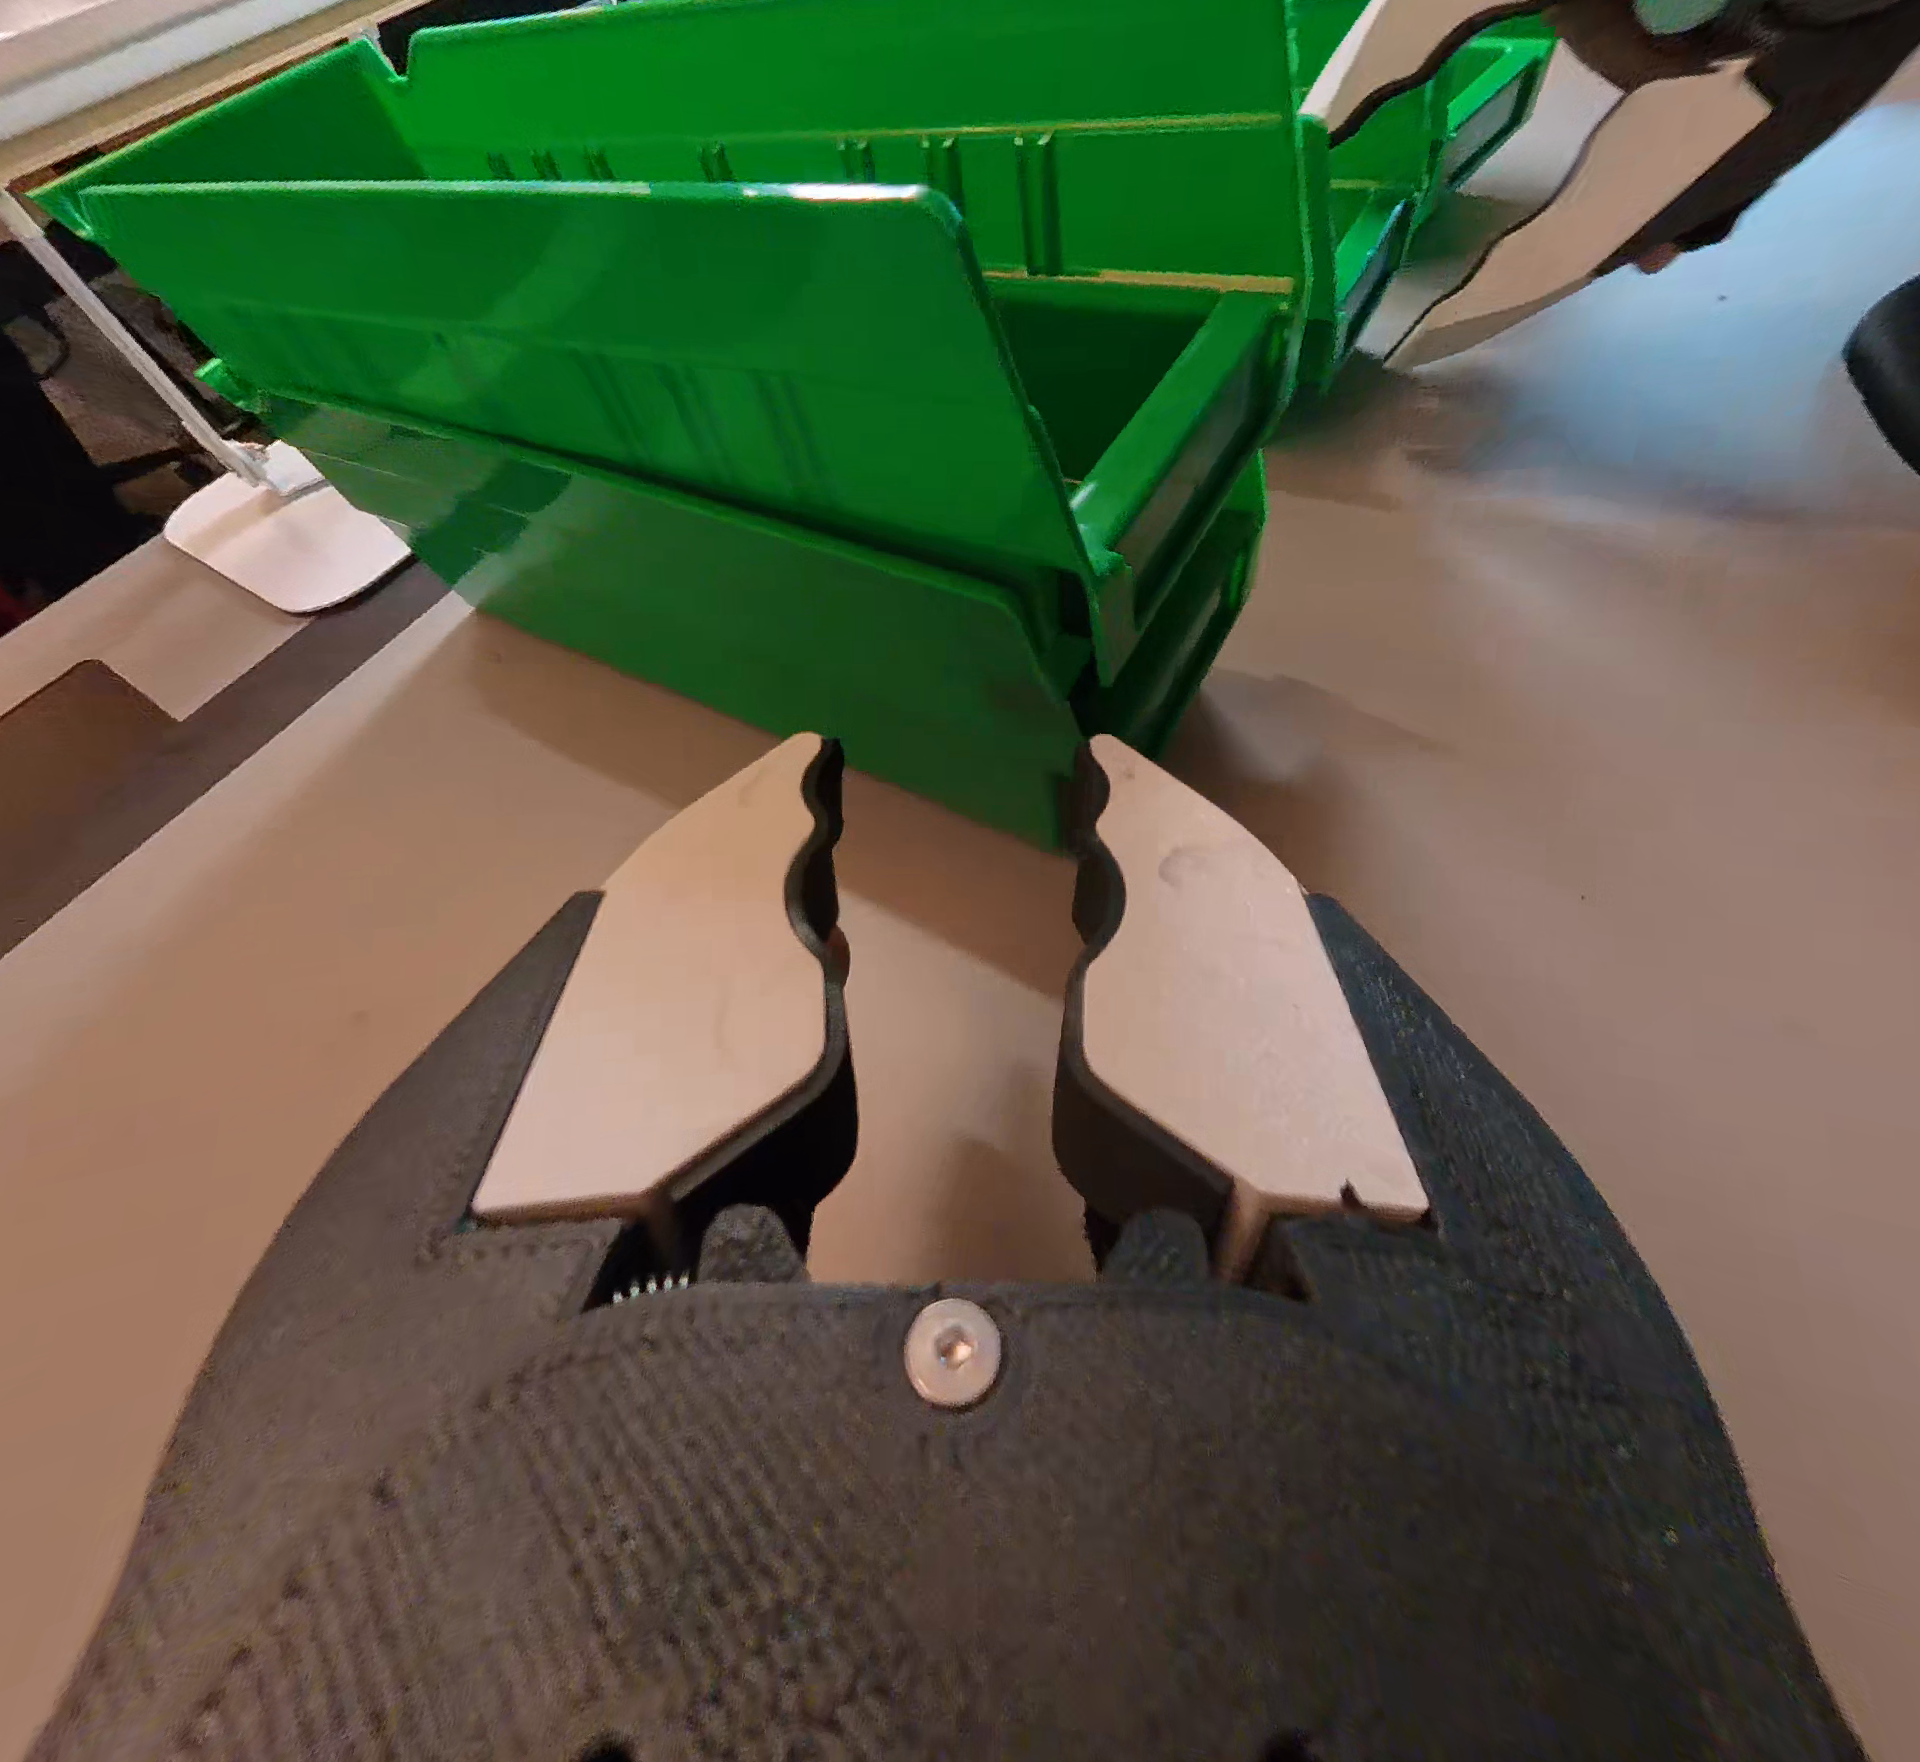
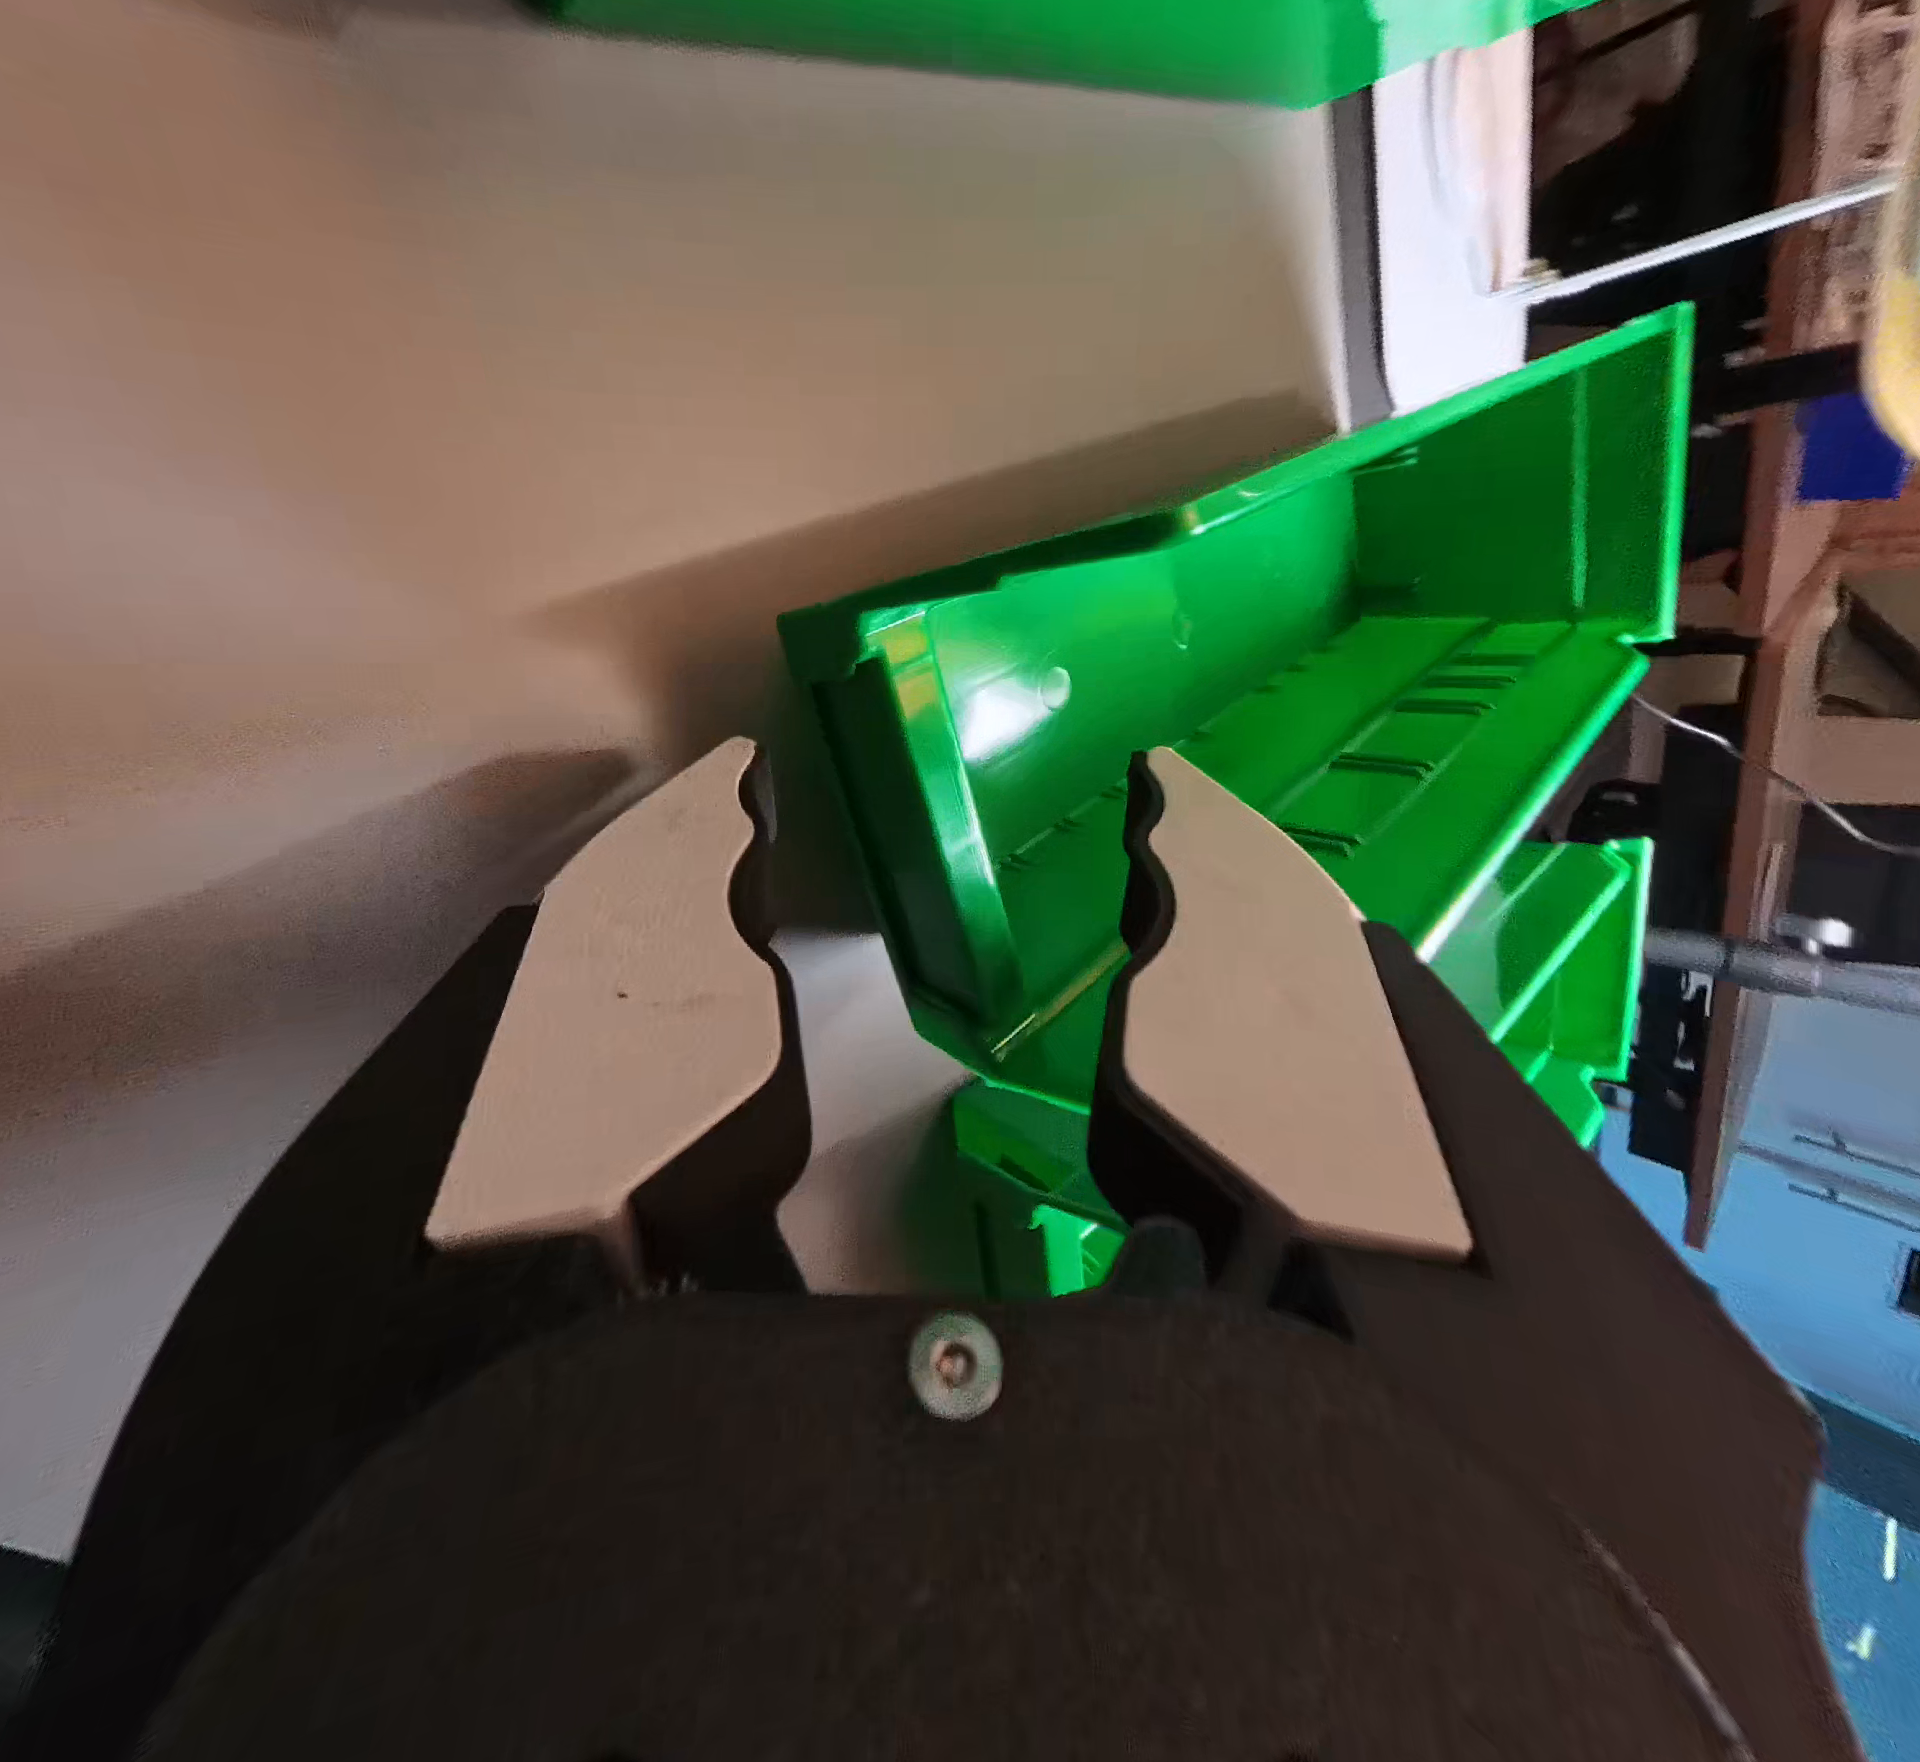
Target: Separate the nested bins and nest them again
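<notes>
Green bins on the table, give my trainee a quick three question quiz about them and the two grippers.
1. True or false: the left gripper is shut on a green bin.
2. What colour is the table?
3. In the left wrist view, the top bin of the stack sits: A) level, B) tilted, C) upside down.

Key: 1. False; its fingers are apart with nothing between them. 2. Tan. 3. B.
</notes>
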Motion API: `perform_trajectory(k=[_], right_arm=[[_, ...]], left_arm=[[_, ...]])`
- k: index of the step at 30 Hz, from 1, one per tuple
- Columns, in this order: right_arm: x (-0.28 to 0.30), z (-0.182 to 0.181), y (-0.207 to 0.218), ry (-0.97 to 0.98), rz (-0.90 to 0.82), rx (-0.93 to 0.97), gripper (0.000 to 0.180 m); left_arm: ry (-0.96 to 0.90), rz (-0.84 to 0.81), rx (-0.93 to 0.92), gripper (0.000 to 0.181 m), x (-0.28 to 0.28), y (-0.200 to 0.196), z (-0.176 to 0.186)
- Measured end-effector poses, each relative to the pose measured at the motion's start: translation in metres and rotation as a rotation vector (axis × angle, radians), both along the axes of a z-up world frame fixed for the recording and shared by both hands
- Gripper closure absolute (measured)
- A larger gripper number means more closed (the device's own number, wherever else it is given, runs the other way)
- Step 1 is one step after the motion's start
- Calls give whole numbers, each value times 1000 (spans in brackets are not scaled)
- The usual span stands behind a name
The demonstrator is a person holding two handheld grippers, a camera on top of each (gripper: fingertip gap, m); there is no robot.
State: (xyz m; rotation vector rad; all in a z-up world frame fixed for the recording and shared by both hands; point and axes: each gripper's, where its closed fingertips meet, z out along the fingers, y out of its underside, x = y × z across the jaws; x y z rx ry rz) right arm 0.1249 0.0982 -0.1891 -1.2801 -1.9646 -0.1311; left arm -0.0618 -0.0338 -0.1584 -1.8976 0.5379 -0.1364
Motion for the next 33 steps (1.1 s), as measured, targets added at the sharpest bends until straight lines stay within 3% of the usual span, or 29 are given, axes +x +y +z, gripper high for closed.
perform_trajectory(k=[7,10,16,20,28,33], right_arm=[[7,-28,25,-247,-5,79,125],[1,-36,25,-240,2,83,150],[-3,-24,7,-210,20,74,152],[-10,18,-9,-141,40,102,152],[-54,143,-66,-20,168,174,152],[-105,170,-101,-41,198,120,152]], left_arm=[[-41,-37,-18,133,14,-19,-4],[-33,-45,-29,132,17,-27,-8],[-33,-35,-51,134,15,-41,-19],[-63,-25,-45,133,15,-45,-20],[-76,70,34,129,2,-38,-6],[-110,165,104,129,-15,-36,6]])
